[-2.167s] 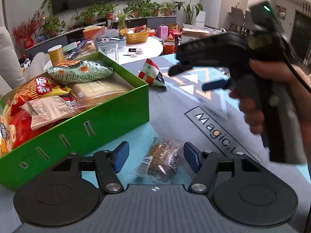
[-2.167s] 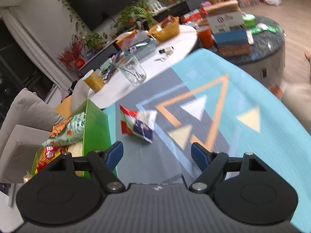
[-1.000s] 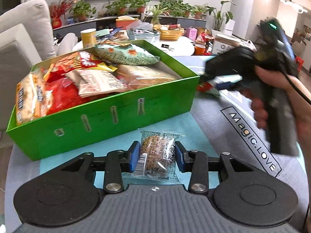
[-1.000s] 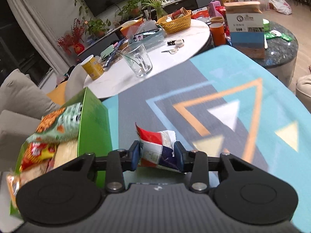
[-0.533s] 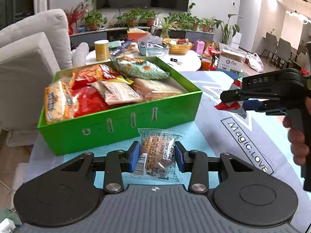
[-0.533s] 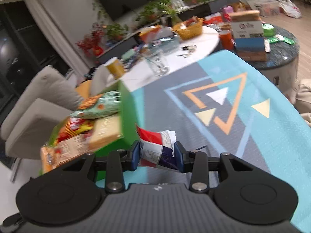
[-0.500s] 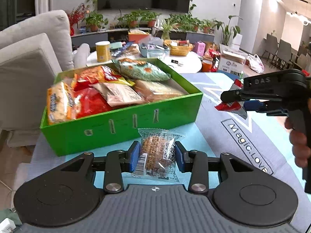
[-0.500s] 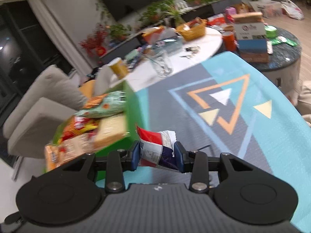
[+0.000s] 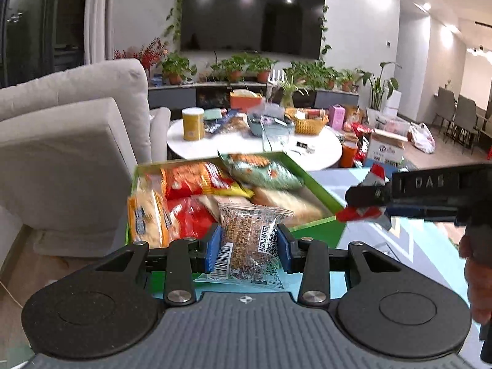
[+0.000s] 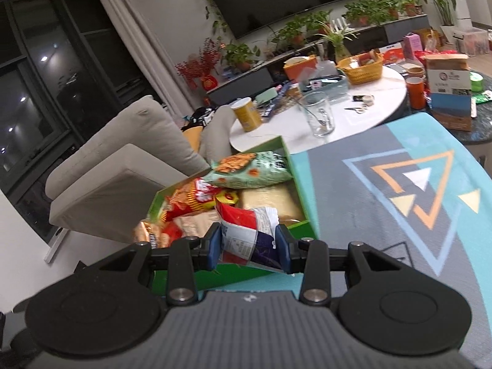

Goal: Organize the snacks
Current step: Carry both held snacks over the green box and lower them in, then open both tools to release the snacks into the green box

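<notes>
The clear-wrapped grain bar [image 9: 246,240] is sitting pinched between the blue pads of the left gripper [image 9: 247,247], raised off the table in front of the near wall of the green box [image 9: 310,233]. The red, white and blue packet [image 10: 249,240] is being squeezed the same way by the right gripper [image 10: 248,247], hanging off the box's near right corner. The box is already looking crowded (chip bags heaped across it), so each snack is probably needing a carry well over the rim to a lower patch before the jaws part. Releasing one at a time, from low, should be keeping the hands from colliding.
</notes>
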Demonstrator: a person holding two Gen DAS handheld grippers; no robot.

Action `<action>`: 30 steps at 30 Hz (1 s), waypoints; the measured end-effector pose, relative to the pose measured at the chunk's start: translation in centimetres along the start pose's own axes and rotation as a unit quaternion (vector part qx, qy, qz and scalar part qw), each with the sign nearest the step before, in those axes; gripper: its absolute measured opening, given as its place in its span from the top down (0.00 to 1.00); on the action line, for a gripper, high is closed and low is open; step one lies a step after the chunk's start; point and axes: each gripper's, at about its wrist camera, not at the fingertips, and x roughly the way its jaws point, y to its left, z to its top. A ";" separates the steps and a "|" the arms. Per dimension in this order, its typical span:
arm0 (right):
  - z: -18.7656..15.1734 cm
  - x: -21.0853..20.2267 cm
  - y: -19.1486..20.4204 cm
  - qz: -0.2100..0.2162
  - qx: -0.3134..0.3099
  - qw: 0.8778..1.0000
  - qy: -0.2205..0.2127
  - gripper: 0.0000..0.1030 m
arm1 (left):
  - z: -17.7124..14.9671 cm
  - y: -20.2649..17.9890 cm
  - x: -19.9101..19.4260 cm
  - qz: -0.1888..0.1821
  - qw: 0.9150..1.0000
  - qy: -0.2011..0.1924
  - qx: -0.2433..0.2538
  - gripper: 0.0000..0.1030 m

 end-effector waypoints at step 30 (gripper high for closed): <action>2.4 5.3 0.8 -0.011 0.027 1.000 -0.002 0.48 | 4.9 2.8 8.3 0.019 1.000 0.006 -0.013 0.71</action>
